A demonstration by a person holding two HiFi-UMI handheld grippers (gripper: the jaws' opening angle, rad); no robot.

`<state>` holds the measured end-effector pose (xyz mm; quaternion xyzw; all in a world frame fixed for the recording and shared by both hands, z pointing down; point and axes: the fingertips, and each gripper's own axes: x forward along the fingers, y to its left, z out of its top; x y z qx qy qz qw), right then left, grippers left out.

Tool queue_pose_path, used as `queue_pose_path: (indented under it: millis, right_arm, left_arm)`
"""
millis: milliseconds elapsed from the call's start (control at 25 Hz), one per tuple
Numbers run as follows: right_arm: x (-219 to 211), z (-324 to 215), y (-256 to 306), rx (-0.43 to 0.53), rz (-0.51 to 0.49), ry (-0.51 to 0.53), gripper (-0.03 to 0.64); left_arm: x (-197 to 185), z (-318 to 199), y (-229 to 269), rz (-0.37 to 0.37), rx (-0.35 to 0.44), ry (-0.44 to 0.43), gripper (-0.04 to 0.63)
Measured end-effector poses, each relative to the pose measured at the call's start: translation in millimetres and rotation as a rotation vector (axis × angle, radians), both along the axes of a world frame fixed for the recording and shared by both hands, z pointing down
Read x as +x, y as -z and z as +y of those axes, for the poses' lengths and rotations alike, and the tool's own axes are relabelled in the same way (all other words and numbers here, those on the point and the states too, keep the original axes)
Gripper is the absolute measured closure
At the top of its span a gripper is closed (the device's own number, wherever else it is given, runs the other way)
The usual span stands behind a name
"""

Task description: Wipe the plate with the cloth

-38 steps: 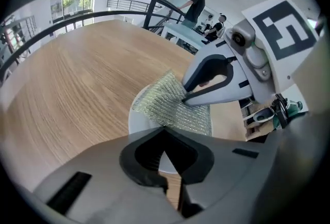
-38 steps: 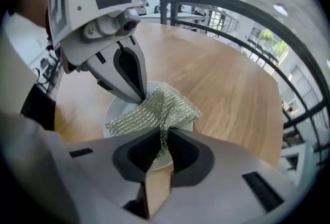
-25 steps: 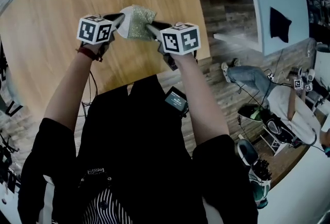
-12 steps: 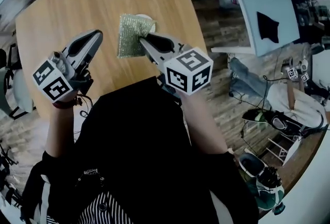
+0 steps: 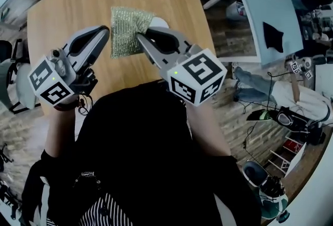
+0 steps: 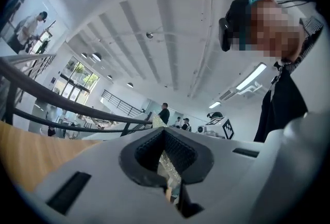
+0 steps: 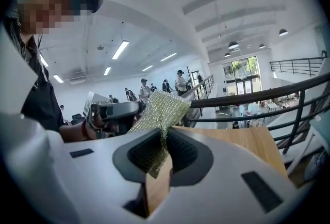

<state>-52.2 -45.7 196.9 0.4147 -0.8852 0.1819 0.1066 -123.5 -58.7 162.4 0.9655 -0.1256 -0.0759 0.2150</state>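
A glittery green-gold cloth (image 5: 125, 29) hangs from my right gripper (image 5: 139, 36), which is shut on one edge of it above the wooden table (image 5: 67, 6). In the right gripper view the cloth (image 7: 161, 109) stands up from between the jaws. A small part of a white plate (image 5: 159, 23) shows on the table behind the cloth and the right jaws. My left gripper (image 5: 104, 29) is just left of the cloth, apart from it. Its jaws look closed with nothing in them. In the left gripper view a corner of the cloth (image 6: 157, 121) peeks over the jaws.
The table's right edge runs close to the plate. Beyond it lie a wood floor, a pale blue-grey tabletop (image 5: 270, 11), a seated person (image 5: 291, 100) and cables. Black railings (image 7: 258, 99) stand behind the table.
One second ago both grippers held the cloth. The left one has let go and drawn back to the left. The right one keeps the cloth and has come nearer the head camera.
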Motion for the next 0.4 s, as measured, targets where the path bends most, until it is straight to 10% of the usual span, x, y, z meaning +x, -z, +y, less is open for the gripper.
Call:
queue_pose_path:
  millis: [400]
  right_arm:
    - [29.0, -6.0, -4.7, 0.021, -0.001, 0.011, 0.569]
  left_arm:
    - [41.7, 1.5, 2.7, -0.009, 0.054, -0.011, 0.603]
